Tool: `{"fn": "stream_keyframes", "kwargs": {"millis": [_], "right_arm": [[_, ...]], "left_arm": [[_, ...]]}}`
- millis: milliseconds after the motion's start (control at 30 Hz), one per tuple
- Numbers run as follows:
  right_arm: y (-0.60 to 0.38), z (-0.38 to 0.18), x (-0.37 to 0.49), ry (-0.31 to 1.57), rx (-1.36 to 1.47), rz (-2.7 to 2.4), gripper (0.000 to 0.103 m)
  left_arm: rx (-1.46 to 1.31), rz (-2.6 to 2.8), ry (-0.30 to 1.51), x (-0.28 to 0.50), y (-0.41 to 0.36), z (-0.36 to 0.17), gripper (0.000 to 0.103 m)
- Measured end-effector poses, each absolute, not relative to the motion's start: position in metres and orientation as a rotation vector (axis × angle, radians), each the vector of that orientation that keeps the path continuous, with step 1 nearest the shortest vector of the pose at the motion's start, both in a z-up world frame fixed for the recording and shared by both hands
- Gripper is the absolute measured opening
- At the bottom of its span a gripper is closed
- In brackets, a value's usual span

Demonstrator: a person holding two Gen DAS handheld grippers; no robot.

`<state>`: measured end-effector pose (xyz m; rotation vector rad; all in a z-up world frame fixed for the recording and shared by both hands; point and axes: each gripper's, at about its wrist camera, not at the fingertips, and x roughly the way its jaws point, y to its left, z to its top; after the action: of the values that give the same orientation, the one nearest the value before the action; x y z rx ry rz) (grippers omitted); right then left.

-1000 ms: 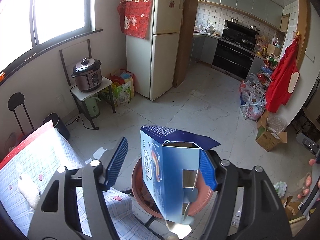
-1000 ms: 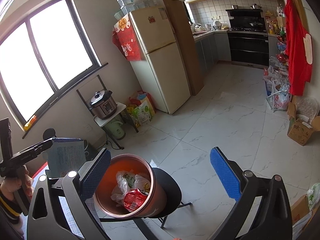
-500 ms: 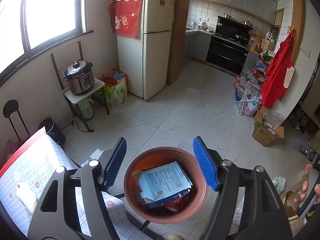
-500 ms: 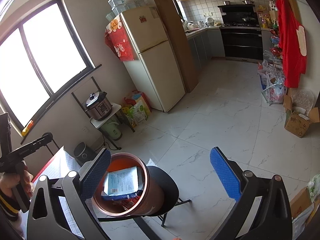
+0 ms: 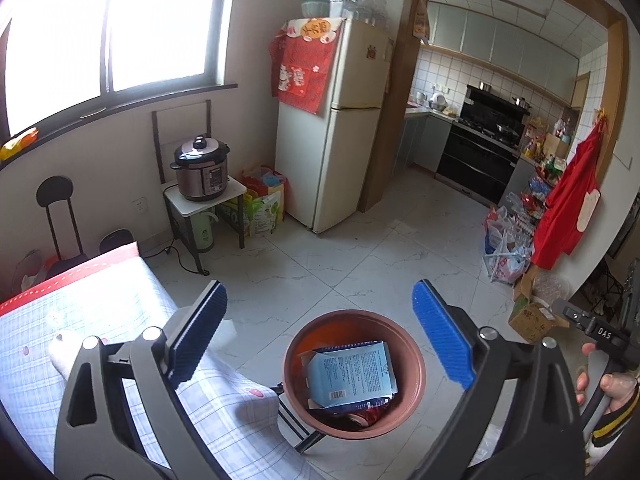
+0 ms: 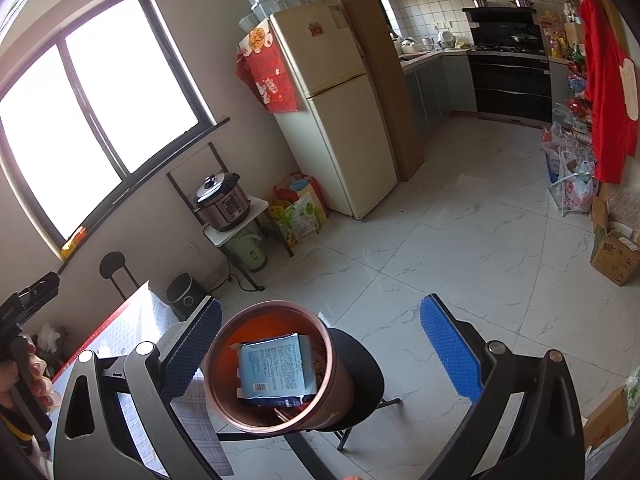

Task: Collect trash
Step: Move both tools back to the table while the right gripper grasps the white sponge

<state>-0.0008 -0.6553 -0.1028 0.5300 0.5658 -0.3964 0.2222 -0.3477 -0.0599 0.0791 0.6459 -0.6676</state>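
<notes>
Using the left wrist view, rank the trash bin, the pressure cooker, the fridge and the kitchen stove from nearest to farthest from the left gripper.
Measured from the left gripper:
1. Trash bin, just below and ahead, between the open fingers, with the blue box inside.
2. Pressure cooker, on a small table to the left under the window.
3. Fridge, against the wall ahead.
4. Kitchen stove, in the far room to the right.

Bin (image 5: 416, 372) mouth nearly filled by blue box (image 5: 352, 374) – narrow gaps at rim only. Table (image 5: 120, 320) crowds left side – bare floor (image 5: 360, 264) beyond & right.
</notes>
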Motion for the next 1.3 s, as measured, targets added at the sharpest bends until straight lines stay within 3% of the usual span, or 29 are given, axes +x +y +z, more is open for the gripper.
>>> {"fn": "stream_keyframes", "kwargs": {"millis": [333, 700, 1100, 1300], "right_arm": [[-0.578, -0.099, 0.066, 0.639, 0.464, -0.245, 0.098], [-0.43, -0.088, 0.146, 0.727, 0.376, -0.01, 0.098], [-0.232, -0.103, 0.249, 0.771, 0.136, 0.314, 0.098], [-0.15, -0.148, 0.308, 0.868, 0.051, 0.363, 0.089]], "left_arm": [[-0.086, -0.385, 0.684, 0.206, -0.157, -0.068, 0.097], [-0.217, -0.057, 0.711, 0.166, 0.045, -0.102, 0.097], [-0.352, 0.047, 0.717, 0.168, 0.169, -0.141, 0.097], [-0.39, 0.074, 0.737, 0.177, 0.208, -0.164, 0.097]]}}
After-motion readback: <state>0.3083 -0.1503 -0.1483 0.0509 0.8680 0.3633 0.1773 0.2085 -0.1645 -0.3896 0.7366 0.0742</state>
